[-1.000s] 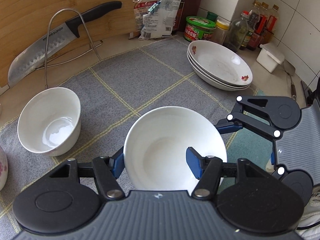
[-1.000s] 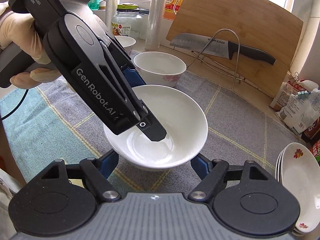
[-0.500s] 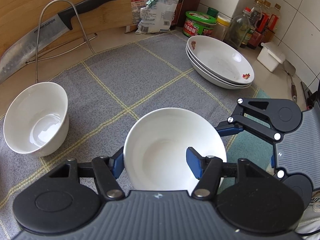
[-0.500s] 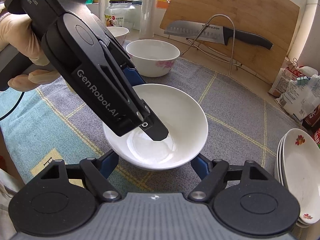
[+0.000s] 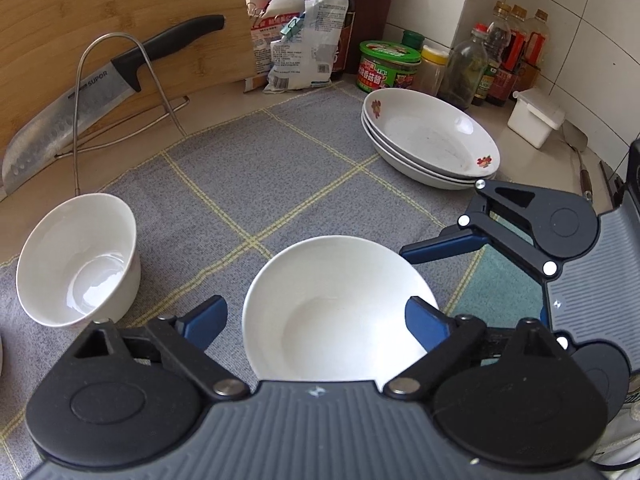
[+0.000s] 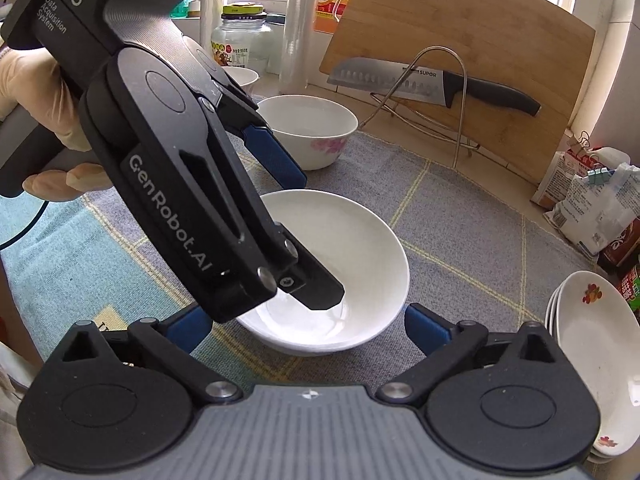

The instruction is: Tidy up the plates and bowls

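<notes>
A plain white bowl (image 5: pixel 336 308) sits on the grey checked cloth (image 5: pixel 260 168). My left gripper (image 5: pixel 316 320) has opened around its near rim: one finger stands outside the wall, the other inside the bowl, both apart from it. In the right wrist view the same bowl (image 6: pixel 360 240) lies in front of my open, empty right gripper (image 6: pixel 308 326), with the left gripper's finger (image 6: pixel 316 284) dipping into it. A second white bowl (image 5: pixel 76 260) stands to the left. A stack of flowered plates (image 5: pixel 432 140) lies at the back right.
A knife (image 5: pixel 100 88) rests on a wire rack against a wooden cutting board (image 5: pixel 100 20). Food packets (image 5: pixel 296 48), a green tub (image 5: pixel 388 64), sauce bottles (image 5: pixel 504 60) and a white box (image 5: pixel 536 118) line the back wall. Another bowl (image 6: pixel 240 76) and jars stand behind.
My left gripper's jaws have spread and let go of the bowl's rim. The bowl now rests on the cloth. Both cameras shifted slightly.
</notes>
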`<action>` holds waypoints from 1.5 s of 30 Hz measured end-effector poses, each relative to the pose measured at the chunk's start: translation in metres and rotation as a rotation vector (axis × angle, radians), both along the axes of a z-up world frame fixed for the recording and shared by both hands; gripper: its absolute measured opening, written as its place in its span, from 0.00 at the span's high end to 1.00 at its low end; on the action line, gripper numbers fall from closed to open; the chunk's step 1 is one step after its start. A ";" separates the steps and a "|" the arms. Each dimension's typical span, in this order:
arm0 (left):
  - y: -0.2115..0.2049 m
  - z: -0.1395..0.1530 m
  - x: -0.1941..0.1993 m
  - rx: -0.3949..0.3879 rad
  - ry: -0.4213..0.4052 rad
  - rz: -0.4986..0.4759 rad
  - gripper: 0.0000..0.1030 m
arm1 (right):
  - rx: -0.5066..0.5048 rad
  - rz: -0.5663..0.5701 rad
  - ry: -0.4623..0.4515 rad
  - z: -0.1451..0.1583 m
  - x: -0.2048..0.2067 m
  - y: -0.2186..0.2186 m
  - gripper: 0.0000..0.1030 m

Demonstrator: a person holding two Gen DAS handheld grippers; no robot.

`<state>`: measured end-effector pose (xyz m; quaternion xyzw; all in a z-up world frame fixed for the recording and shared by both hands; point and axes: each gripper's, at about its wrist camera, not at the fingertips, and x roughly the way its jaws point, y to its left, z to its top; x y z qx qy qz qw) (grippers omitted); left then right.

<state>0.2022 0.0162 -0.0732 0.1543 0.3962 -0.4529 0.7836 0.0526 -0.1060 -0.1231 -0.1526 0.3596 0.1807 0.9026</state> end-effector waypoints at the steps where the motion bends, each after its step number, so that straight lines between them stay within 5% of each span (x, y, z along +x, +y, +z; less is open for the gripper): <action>1: 0.001 0.002 -0.001 -0.004 -0.009 0.004 0.07 | 0.003 -0.001 0.003 0.000 -0.001 0.000 0.00; 12: 0.030 0.020 -0.009 -0.039 -0.127 0.161 0.07 | 0.021 0.013 -0.004 0.015 -0.007 0.000 0.00; 20: 0.057 0.015 -0.009 -0.070 -0.097 0.366 0.05 | 0.037 0.055 0.004 0.017 -0.006 -0.003 0.00; 34: 0.080 0.013 -0.022 0.012 -0.159 0.630 0.05 | 0.093 0.206 0.008 0.033 0.031 -0.021 0.00; 45: 0.094 -0.003 0.002 0.018 -0.198 0.598 0.05 | 0.133 0.080 0.036 0.048 0.075 -0.006 0.00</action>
